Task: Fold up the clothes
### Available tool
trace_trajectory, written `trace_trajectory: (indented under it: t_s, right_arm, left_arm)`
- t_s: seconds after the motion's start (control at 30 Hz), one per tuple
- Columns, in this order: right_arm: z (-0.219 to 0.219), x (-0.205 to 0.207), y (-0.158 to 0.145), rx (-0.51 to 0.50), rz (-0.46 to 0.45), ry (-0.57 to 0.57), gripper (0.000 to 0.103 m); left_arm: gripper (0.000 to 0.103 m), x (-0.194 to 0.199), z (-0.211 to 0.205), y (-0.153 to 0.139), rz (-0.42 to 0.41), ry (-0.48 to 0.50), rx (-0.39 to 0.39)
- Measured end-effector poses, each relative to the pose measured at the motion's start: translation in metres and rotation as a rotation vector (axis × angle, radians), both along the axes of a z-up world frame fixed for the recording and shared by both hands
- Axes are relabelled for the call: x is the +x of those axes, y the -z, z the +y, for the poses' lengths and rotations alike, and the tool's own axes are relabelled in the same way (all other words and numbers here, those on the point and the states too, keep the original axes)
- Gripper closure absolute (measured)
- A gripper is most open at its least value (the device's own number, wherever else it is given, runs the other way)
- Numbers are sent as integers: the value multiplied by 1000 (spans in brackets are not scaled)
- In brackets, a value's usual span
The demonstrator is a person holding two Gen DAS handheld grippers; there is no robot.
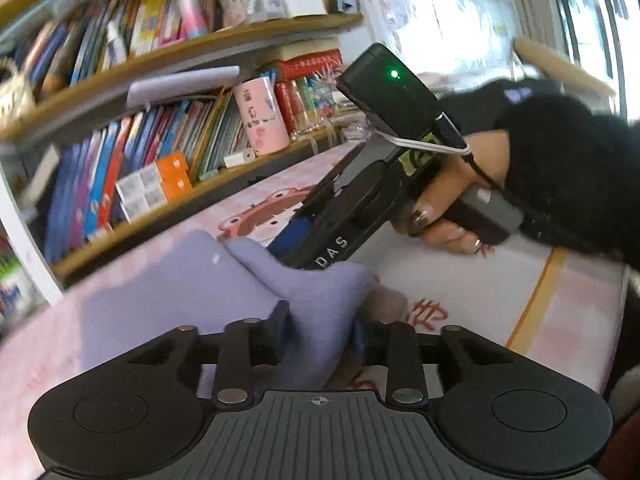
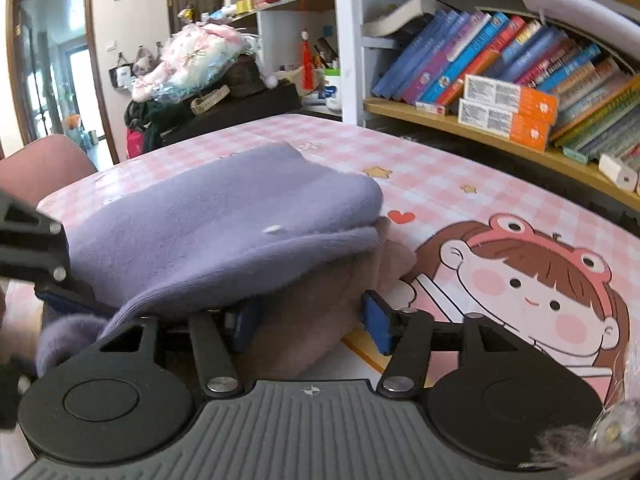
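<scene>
A folded lilac garment (image 1: 180, 300) lies on the pink checked table (image 2: 440, 184), with a mauve fleecy piece (image 2: 312, 320) under its near edge. My left gripper (image 1: 324, 328) is shut on a raised fold of the lilac cloth. In the right wrist view my right gripper (image 2: 312, 320) straddles the mauve piece; its blue pads (image 2: 376, 320) stand just off the cloth, and lilac cloth drapes over the left finger. In the left wrist view the right gripper's body (image 1: 360, 200), held by a hand (image 1: 452, 200), dips into the lilac folds, which hide its tips.
Bookshelves (image 1: 168, 148) full of books run along the table's far side, with orange-and-white boxes (image 2: 508, 112) on the lowest shelf. A cartoon girl (image 2: 532, 280) is printed on the table cover. A pink chair back (image 2: 44, 164) and a heap of clothes (image 2: 192, 64) stand beyond the table.
</scene>
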State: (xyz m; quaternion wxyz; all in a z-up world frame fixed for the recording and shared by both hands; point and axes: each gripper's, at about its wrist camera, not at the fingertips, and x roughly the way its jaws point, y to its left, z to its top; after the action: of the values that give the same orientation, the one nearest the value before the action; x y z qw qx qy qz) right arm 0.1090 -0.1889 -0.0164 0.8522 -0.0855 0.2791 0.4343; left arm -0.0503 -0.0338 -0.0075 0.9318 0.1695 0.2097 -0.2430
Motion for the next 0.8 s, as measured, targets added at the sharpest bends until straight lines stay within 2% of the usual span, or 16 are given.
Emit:
trace_trajectory:
  t_s: [0.03, 0.1, 0.2, 0.27, 0.37, 0.43, 0.5, 0.6, 0.7, 0.77, 0.8]
  right_arm:
    - [-3, 4, 1, 11, 26, 6, 43]
    - [-13, 10, 2, 37, 69, 21, 35]
    - [-34, 18, -2, 100, 94, 102, 34]
    - [-54, 23, -2, 186, 138, 175, 34]
    - [-74, 28, 2, 294, 211, 260, 34]
    - [-76, 23, 3, 326, 235, 292, 34]
    - [-77, 14, 4, 378, 264, 302, 34]
    - [-76, -1, 4, 471, 311, 301, 33]
    - [-71, -17, 2, 508, 343, 297, 28]
    - [-65, -28, 1, 507, 361, 298, 23]
    - [-62, -31, 1, 498, 378, 307, 22]
  left_arm:
    - [48, 2, -1, -1, 18, 14, -13]
    - [40, 0, -5, 2, 23, 25, -4]
    - [34, -7, -8, 5, 5, 35, -1]
    - [33, -17, -3, 1, -12, 68, -52]
    - [31, -28, 18, -8, -33, 119, -228]
    - [31, -19, 30, -7, 20, 100, -343]
    - [34, -4, 26, 2, 106, 49, -313]
    - [31, -1, 21, 12, 121, 50, -275]
    - [29, -7, 38, 1, 97, 96, -347]
    - [23, -13, 61, -14, 48, 78, -414]
    - [19, -15, 77, -22, 22, 40, -452]
